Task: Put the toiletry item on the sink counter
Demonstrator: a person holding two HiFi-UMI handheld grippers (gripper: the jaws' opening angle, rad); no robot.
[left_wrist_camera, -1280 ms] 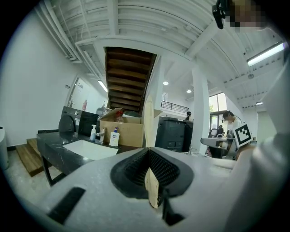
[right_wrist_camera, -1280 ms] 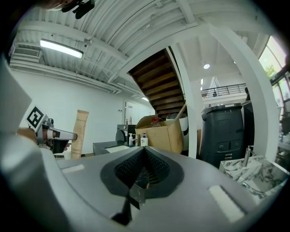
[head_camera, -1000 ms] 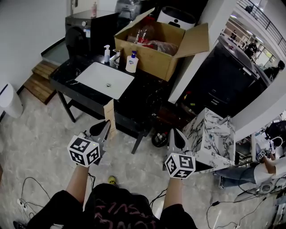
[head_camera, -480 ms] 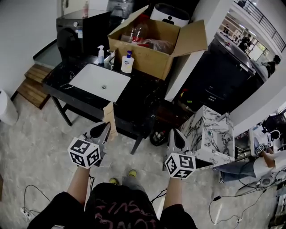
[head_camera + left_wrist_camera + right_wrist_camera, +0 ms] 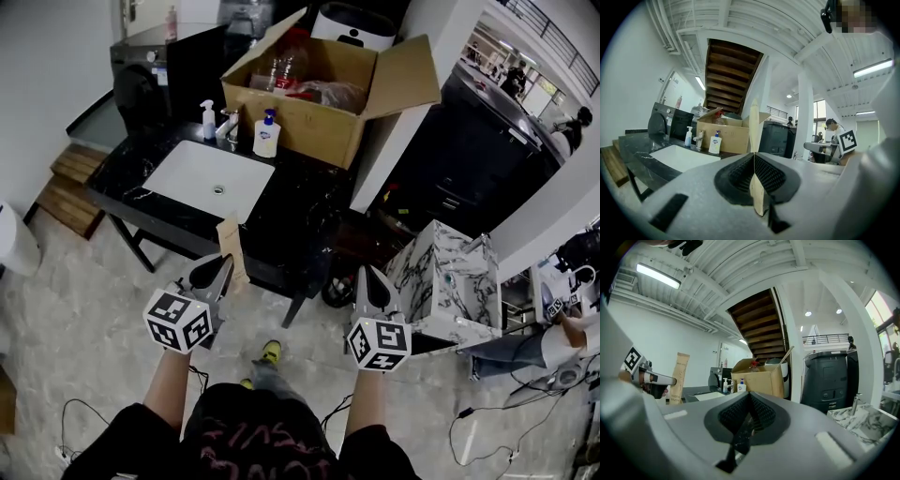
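Found left gripper (image 5: 221, 264) clamped on flat kraft toothbrush packet (image 5: 231, 246), upright, near front edge of sink counter (image 5: 302, 208). Noted right gripper (image 5: 367, 277) jaws together, nothing between. Judged packet light, thin, crushable; best pinched by lower end.

sink (image 5: 197, 173) in counter (image 5: 300, 217) | pump bottle (image 5: 267, 134) behind sink | box (image 5: 323, 98) right of bottle
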